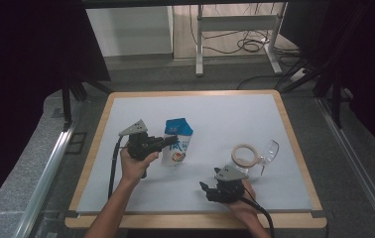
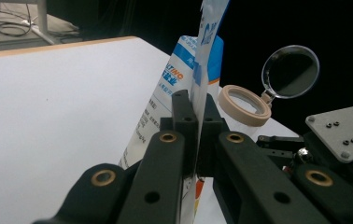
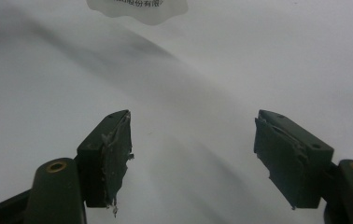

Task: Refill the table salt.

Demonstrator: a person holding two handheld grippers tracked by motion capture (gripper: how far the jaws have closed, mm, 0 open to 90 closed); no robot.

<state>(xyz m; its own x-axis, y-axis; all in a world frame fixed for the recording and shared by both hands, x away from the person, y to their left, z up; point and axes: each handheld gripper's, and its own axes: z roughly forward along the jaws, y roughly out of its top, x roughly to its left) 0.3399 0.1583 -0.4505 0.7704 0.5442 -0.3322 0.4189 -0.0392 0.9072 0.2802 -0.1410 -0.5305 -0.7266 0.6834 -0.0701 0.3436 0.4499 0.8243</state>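
The left gripper [image 1: 171, 140] has its jaws pinched on the edge of a blue-and-white pouch [image 1: 177, 143] standing near mid-table. Rightward lie a tape roll [image 1: 245, 154] and what looks like a magnifying glass [image 1: 270, 150]. The right gripper [image 1: 203, 189], jaws wide apart and empty, hovers near the table's [image 1: 225, 109] front edge.
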